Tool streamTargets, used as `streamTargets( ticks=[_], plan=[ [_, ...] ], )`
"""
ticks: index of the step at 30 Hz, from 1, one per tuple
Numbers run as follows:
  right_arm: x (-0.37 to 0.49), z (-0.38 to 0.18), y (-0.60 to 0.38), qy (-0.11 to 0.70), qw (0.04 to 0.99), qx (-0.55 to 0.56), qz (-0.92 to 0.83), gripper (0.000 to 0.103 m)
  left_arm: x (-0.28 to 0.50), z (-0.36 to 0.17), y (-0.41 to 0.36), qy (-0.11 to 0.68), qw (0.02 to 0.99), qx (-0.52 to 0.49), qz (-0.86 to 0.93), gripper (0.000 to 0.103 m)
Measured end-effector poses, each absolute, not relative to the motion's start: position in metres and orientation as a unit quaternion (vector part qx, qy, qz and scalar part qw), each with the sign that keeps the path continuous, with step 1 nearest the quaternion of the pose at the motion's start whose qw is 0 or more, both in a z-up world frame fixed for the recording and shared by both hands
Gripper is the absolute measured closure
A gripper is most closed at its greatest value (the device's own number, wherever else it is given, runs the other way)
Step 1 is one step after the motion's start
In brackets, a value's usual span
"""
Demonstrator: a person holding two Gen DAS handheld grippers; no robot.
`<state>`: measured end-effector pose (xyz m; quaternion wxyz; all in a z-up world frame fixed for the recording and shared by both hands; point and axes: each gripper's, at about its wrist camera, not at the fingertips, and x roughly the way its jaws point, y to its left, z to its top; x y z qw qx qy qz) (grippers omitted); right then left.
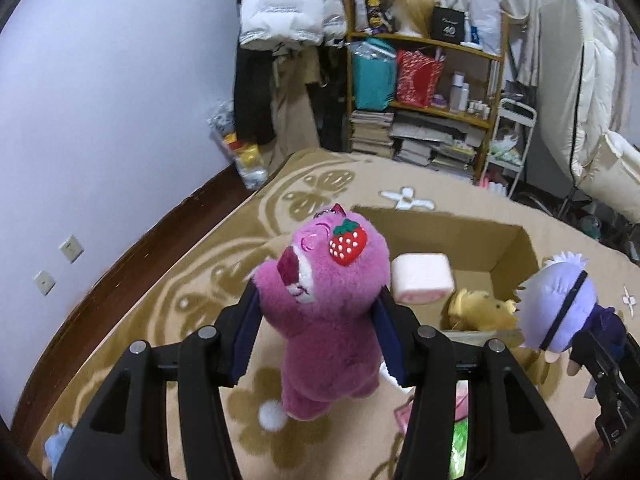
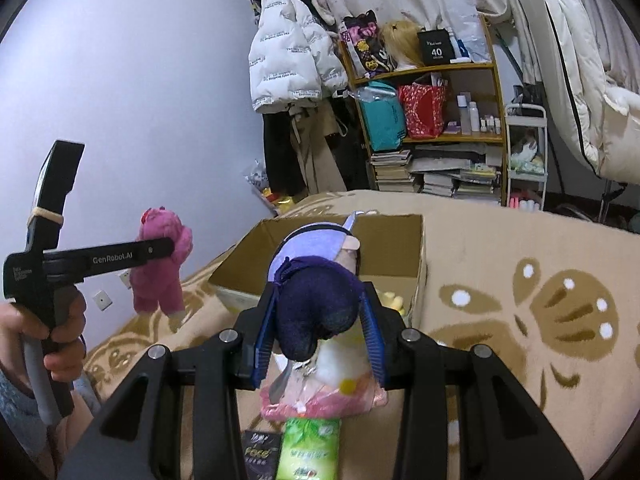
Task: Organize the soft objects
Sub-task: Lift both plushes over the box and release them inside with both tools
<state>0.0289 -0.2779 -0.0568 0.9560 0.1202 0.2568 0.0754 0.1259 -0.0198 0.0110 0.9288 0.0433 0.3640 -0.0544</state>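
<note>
My left gripper [image 1: 316,312] is shut on a pink plush bear [image 1: 328,304] with a strawberry on its head, held up above the bed; it also shows in the right wrist view [image 2: 160,272]. My right gripper [image 2: 318,320] is shut on a doll with lilac hair and dark blue clothes [image 2: 316,296], seen in the left wrist view [image 1: 560,304] beside the box. An open cardboard box [image 1: 516,252] stands on the bed and holds a pink-white cushion [image 1: 422,282] and a yellow plush [image 1: 480,312].
The bed has a beige patterned blanket [image 2: 520,280]. Below my right gripper lie a pink-white plush [image 2: 340,384], a green tissue pack [image 2: 308,452] and a dark packet [image 2: 258,454]. A blue plush [image 1: 56,446] lies at the left. A bookshelf [image 1: 424,80] stands behind.
</note>
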Motion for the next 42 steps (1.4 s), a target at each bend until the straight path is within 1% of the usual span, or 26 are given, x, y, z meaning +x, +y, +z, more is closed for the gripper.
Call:
streamTargets(
  ticks=[9, 14, 24, 27, 30, 32, 33, 34, 35, 37, 39, 42],
  plan=[
    [0.066, -0.052, -0.276, 0.247, 0.961, 0.091, 0.081, 0.061, 0.165, -0.002, -0.037, 0.368, 0.925, 0.052, -0.082, 0.051],
    [0.089, -0.059, -0.273, 0.268, 0.958, 0.068, 0.074, 0.061, 0.174, -0.019, -0.051, 0.377, 0.920, 0.071, -0.080, 0.050],
    [0.114, -0.081, -0.269, 0.298, 0.951, 0.051, 0.066, 0.059, 0.191, -0.035, -0.074, 0.385, 0.914, 0.080, -0.100, 0.050],
    [0.117, -0.087, -0.269, 0.305, 0.949, 0.045, 0.058, 0.054, 0.194, -0.042, -0.082, 0.388, 0.912, 0.090, -0.097, 0.046],
    [0.121, -0.092, -0.266, 0.320, 0.945, 0.024, 0.057, 0.051, 0.196, -0.050, -0.083, 0.399, 0.908, 0.088, -0.095, 0.045],
    [0.122, -0.095, -0.267, 0.326, 0.943, 0.030, 0.062, 0.051, 0.197, -0.053, -0.084, 0.401, 0.907, 0.089, -0.096, 0.044],
    [0.121, -0.095, -0.268, 0.327, 0.942, 0.035, 0.060, 0.050, 0.198, -0.054, -0.084, 0.401, 0.907, 0.090, -0.093, 0.035],
    [0.121, -0.095, -0.270, 0.328, 0.942, 0.037, 0.058, 0.047, 0.199, -0.054, -0.084, 0.400, 0.908, 0.091, -0.087, 0.022],
    [0.121, -0.095, -0.271, 0.329, 0.942, 0.039, 0.057, 0.044, 0.198, -0.054, -0.084, 0.395, 0.911, 0.094, -0.077, 0.018],
    [0.121, -0.095, -0.274, 0.333, 0.940, 0.044, 0.057, 0.025, 0.196, -0.052, -0.082, 0.385, 0.915, 0.099, -0.069, 0.016],
    [0.120, -0.095, -0.276, 0.335, 0.939, 0.048, 0.056, 0.015, 0.197, -0.051, -0.081, 0.389, 0.913, 0.104, -0.064, 0.014],
    [0.115, -0.095, -0.278, 0.334, 0.940, 0.053, 0.051, 0.009, 0.194, -0.047, -0.075, 0.384, 0.917, 0.100, -0.050, 0.012]
  ],
)
